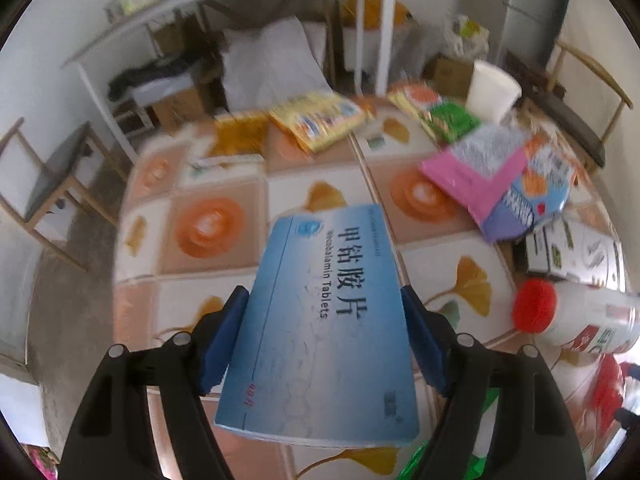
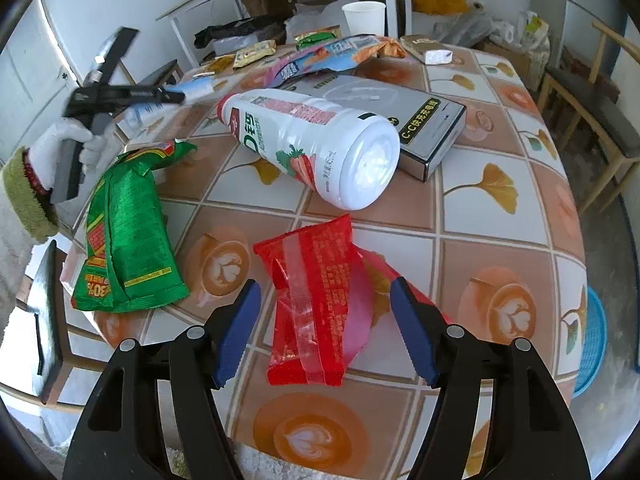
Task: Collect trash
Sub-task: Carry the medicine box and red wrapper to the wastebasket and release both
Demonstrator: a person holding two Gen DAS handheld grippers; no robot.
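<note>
In the left wrist view a blue tablet box (image 1: pixel 332 248) is held up above the tiled table (image 1: pixel 208 280); my left gripper (image 1: pixel 323 296) is shut on it, with a blue pad pressing each long side. In the right wrist view a crumpled red wrapper (image 2: pixel 312 256) lies on the table near the front edge. My right gripper (image 2: pixel 325 284) stands open around it, and neither pad touches it. At the far left of that view a gloved hand (image 2: pixel 68 140) holds the left gripper aloft.
A white bottle (image 2: pixel 312 148) with a red cap lies on its side mid-table against a grey box (image 2: pixel 420 120). A green wrapper (image 2: pixel 124 232) lies left, snack bags (image 1: pixel 500 184) and a paper cup (image 2: pixel 364 18) farther back. A blue basket (image 2: pixel 592 344) sits on the floor at the right.
</note>
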